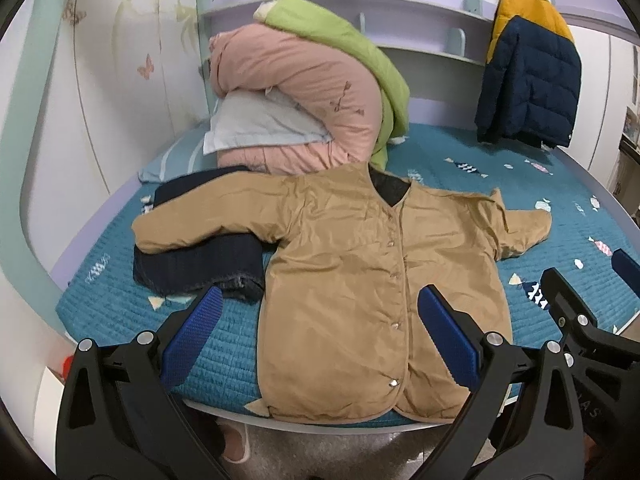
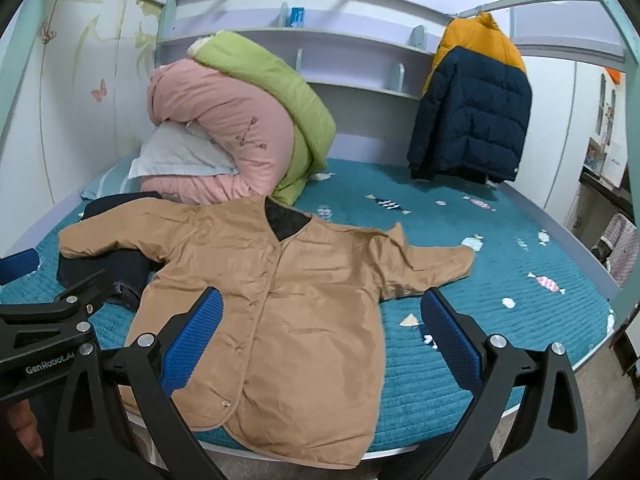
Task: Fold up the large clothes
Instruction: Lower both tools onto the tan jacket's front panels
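A tan snap-front jacket [image 1: 352, 280] lies flat and face up on the teal bed, sleeves spread, hem over the near edge; it also shows in the right wrist view [image 2: 288, 304]. Its left sleeve rests on folded dark clothes [image 1: 200, 268]. My left gripper [image 1: 320, 340] is open and empty, above the jacket's lower part. My right gripper [image 2: 320, 344] is open and empty, above the jacket's right lower side. The right gripper's body shows at the right edge of the left wrist view [image 1: 576, 320].
A rolled pink and green quilt [image 1: 312, 92] with a pale pillow [image 1: 256, 128] sits at the back left of the teal mattress [image 2: 500, 280]. A navy and yellow puffer jacket [image 2: 472, 112] hangs at the back right. A wall runs along the left. A slippered foot [image 1: 236, 444] stands below the bed edge.
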A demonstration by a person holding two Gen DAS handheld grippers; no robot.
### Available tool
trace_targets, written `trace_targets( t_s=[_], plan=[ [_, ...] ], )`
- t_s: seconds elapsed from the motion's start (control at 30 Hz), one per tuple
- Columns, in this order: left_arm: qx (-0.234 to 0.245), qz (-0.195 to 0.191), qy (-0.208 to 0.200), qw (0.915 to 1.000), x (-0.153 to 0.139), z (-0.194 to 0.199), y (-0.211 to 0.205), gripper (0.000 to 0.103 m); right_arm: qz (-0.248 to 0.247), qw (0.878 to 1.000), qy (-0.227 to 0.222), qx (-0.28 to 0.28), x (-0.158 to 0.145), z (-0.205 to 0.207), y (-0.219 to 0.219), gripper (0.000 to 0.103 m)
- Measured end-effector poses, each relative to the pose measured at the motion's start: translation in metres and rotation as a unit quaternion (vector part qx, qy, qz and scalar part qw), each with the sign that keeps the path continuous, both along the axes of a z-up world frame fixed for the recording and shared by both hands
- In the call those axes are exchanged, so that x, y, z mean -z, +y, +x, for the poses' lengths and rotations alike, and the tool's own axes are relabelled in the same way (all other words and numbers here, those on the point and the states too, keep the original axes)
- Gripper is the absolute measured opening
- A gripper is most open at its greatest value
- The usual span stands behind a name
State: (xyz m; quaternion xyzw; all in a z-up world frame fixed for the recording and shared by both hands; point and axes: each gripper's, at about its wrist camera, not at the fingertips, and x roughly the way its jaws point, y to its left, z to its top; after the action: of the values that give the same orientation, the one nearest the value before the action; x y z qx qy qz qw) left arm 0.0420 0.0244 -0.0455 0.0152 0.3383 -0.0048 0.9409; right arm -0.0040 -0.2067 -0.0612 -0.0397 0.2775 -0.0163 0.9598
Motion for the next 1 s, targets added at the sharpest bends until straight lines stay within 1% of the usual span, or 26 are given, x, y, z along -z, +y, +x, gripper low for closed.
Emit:
trace_targets(
  t_s=[0.17, 0.37, 0.5, 0.67, 0.77, 0.83, 0.9, 1.0],
  plan=[
    [-0.010, -0.012, 0.025, 0.9996, 0.015, 0.014, 0.019, 0.098, -0.007, 1.000, 0.019, -0.015, 0.013, 0.015, 0.018, 0.096],
    [-0.027, -0.038, 0.054, 0.9975, 0.033, 0.041, 0.049, 0.098, -0.025, 0.998, 0.049, -0.037, 0.031, 0.036, 0.042, 0.096],
    [-0.042, -0.055, 0.073, 0.9949, 0.045, 0.059, 0.069, 0.098, -0.030, 0.996, 0.059, -0.053, 0.041, 0.051, 0.055, 0.096],
    [-0.058, -0.071, 0.093, 0.9915, 0.060, 0.084, 0.094, 0.098, -0.017, 0.995, 0.067, -0.074, 0.047, 0.083, 0.069, 0.096],
    [-0.070, -0.084, 0.106, 0.9883, 0.071, 0.101, 0.114, 0.098, -0.011, 0.994, 0.068, -0.083, 0.049, 0.106, 0.079, 0.096],
    [-0.083, -0.086, 0.116, 0.9860, 0.079, 0.110, 0.126, 0.098, -0.001, 0.993, 0.071, -0.092, 0.052, 0.121, 0.085, 0.096],
    [-0.092, -0.088, 0.125, 0.9839, 0.087, 0.119, 0.136, 0.098, 0.011, 0.992, 0.078, -0.101, 0.056, 0.137, 0.091, 0.095],
    [-0.102, -0.101, 0.136, 0.9802, 0.098, 0.135, 0.155, 0.098, 0.022, 0.990, 0.086, -0.112, 0.060, 0.160, 0.101, 0.095]
  ],
)
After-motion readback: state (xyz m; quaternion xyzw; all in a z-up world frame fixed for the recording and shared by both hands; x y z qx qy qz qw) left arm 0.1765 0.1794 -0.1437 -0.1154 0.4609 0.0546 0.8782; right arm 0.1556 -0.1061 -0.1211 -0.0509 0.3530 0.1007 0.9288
